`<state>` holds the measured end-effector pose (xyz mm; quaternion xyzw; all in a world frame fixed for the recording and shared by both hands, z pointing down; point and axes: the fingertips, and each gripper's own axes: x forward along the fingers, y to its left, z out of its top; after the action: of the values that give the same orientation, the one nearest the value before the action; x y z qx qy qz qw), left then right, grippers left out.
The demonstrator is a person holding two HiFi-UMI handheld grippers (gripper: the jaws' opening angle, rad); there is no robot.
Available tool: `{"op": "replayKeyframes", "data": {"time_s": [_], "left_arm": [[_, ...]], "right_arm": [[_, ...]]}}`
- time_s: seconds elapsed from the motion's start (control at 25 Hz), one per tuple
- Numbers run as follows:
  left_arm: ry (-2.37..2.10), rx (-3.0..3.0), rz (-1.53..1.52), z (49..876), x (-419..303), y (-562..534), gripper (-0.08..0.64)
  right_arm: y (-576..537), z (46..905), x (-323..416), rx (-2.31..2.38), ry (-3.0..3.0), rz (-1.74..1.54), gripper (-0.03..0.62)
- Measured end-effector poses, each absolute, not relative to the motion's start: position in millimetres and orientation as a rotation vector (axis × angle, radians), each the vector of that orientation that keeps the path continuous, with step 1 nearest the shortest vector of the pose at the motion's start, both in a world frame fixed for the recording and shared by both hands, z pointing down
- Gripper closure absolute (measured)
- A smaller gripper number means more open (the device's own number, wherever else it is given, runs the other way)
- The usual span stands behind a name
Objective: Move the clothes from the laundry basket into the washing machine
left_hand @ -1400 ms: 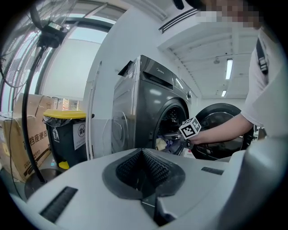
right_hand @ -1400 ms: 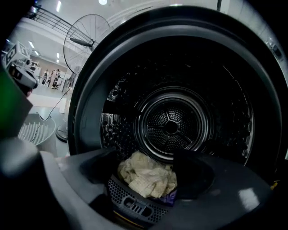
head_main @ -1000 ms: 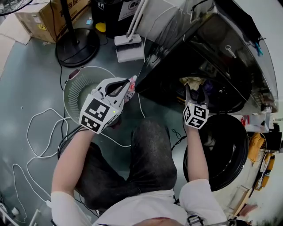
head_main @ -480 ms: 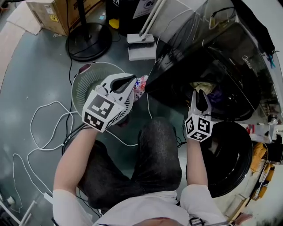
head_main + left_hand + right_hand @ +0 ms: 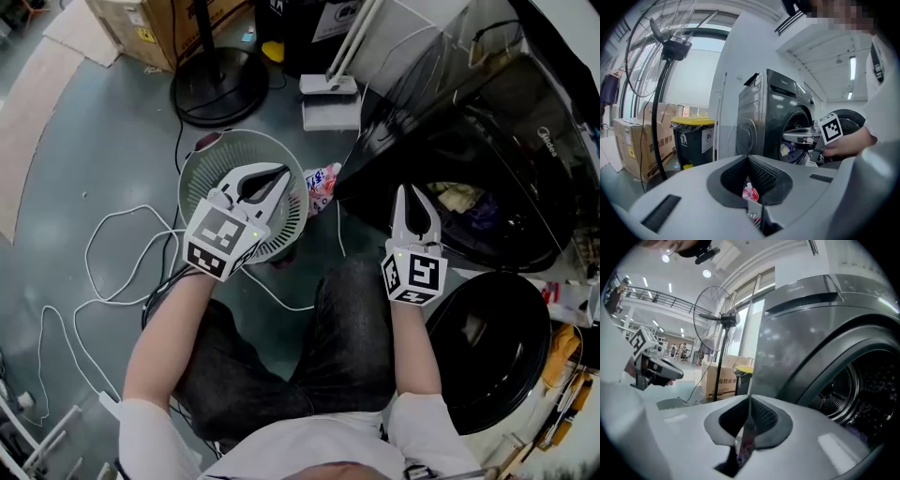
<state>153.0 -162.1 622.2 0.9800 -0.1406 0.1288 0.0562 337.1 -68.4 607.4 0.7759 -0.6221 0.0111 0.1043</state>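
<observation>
Since the earlier frame, the right gripper (image 5: 403, 190) is drawing back from the drum opening (image 5: 487, 202) toward the operator's knee. Its jaws have just been closing and are now meeting pad to pad, with no garment clamped between them.

The washing machine (image 5: 506, 122) is occupying the right of the head view, with its dark front facing the operator. Its round door (image 5: 487, 352) is standing fully open on the near side of the drum opening, and clothes (image 5: 457, 197) are lying inside the drum. The laundry basket (image 5: 208, 161), a round pale slatted tub, is sitting on the floor just left of the machine. A pedestal fan (image 5: 220, 86) is standing beyond the basket, with a cardboard box (image 5: 141, 28) behind it. Loose white cables (image 5: 103, 272) are trailing over the floor to the left of the operator's legs.

The left gripper (image 5: 288, 172) is hovering over the basket and pointing toward the machine. Its jaws are clamping a small pink-and-white patterned garment (image 5: 322, 186). The garment is hanging from the jaw tips past the basket's right rim, between the basket and the machine's front corner. In the left gripper view the same garment is showing in the throat of the closed jaws.
</observation>
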Motion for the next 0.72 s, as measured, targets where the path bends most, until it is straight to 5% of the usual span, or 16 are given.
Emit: {"op": "replayKeyframes", "data": {"time_s": [0.72], "left_arm": [[-0.663, 2.943, 0.382, 626, 86, -192, 0.555]], "right_arm": [[-195, 596, 191, 1.771, -2.449, 0.009, 0.581]]}}
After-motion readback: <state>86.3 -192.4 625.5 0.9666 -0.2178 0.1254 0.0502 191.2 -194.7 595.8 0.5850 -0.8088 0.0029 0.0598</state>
